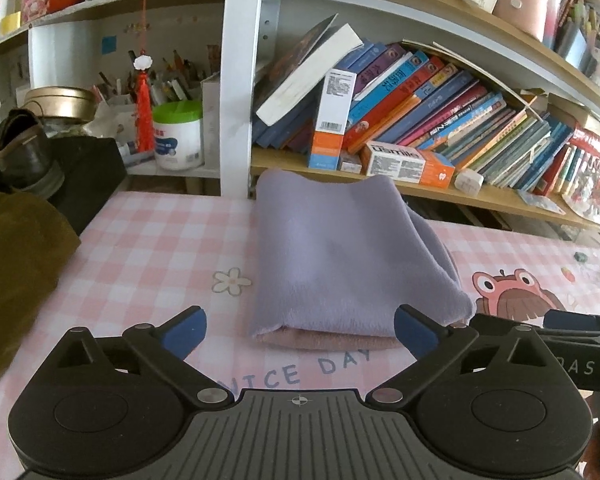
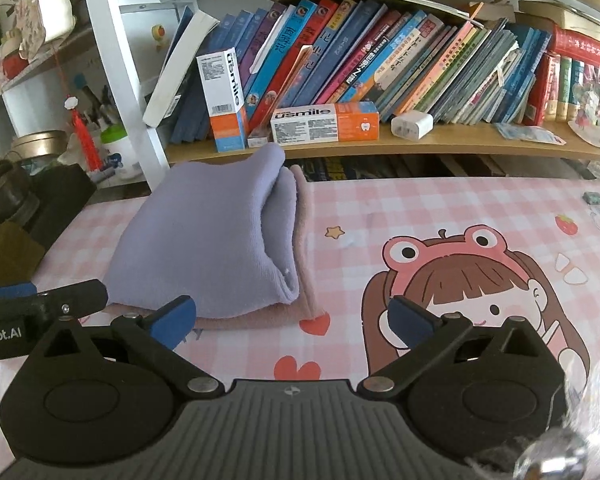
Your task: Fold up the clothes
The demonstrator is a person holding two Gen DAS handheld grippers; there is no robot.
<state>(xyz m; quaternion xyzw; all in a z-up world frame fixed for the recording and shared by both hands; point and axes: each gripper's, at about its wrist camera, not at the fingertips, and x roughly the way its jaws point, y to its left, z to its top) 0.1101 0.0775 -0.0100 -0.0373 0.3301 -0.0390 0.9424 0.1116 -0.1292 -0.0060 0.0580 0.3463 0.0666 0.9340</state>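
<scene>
- The olive-brown crumpled cloth (image 1: 16,264) lies at the far left edge of the desk with the pink checked cartoon cover (image 1: 152,248), well apart from both tools.
- The left gripper (image 1: 300,334) hangs above the near edge of the desk, its jaws wide open and holding nothing.
- The soft lilac folded cloth (image 1: 340,264) lies straight ahead of these jaws, and its near hem sits between the two blue pads (image 1: 184,330).
- This cloth rests on a pale pink folded cloth (image 1: 328,342), which shows only as a thin strip below and at the right side.
- The long axis of the stack runs away from the person, toward the wooden bookshelf (image 2: 380,144).
- The right gripper (image 2: 292,322) is also wide open and empty; the stack lies forward and to its left, near its left pad.
- I judge that the left gripper is better placed for the near hem, and the right gripper for the open layered edge (image 2: 288,240).
</scene>
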